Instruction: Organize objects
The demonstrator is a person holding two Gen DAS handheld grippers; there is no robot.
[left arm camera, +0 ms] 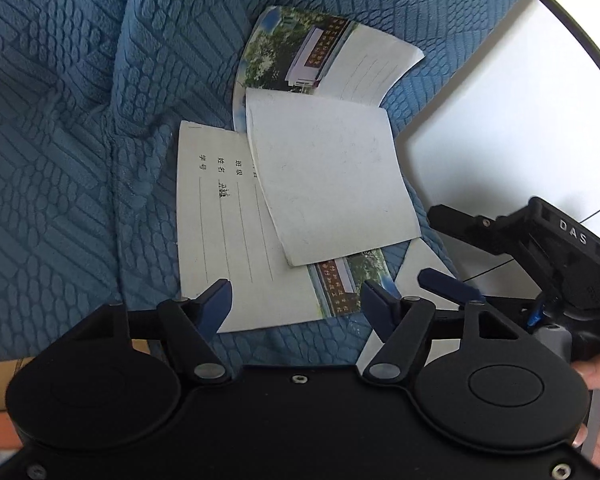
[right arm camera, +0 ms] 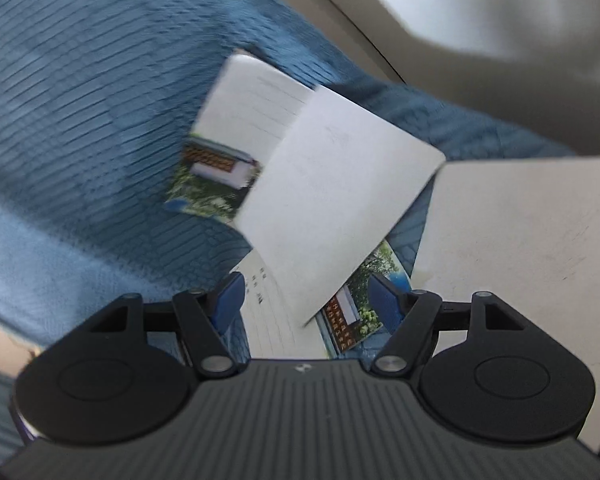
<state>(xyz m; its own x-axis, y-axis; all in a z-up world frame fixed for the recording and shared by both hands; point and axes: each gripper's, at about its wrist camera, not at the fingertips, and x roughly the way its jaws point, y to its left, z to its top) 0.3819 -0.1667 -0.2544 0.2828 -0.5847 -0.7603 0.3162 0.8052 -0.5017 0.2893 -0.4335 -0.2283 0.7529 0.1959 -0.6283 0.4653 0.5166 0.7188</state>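
Count: three booklets point(left arm camera: 228, 216) point(left arm camera: 328, 176) point(left arm camera: 336, 56), overlapping, on one blue cover point(left arm camera: 60, 140); two claws point(left arm camera: 296, 300) point(right arm camera: 306, 300).

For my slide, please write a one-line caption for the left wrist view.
Open left gripper hovers over three overlapping booklets on a blue sofa cover.

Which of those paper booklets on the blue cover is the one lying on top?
Look at the blue quilted sofa cover, where three thin paper booklets overlap. The topmost is the plain white booklet lying in the middle across the other two. Unlike the near lined booklet with handwriting and the far photo-printed booklet, its face is blank.
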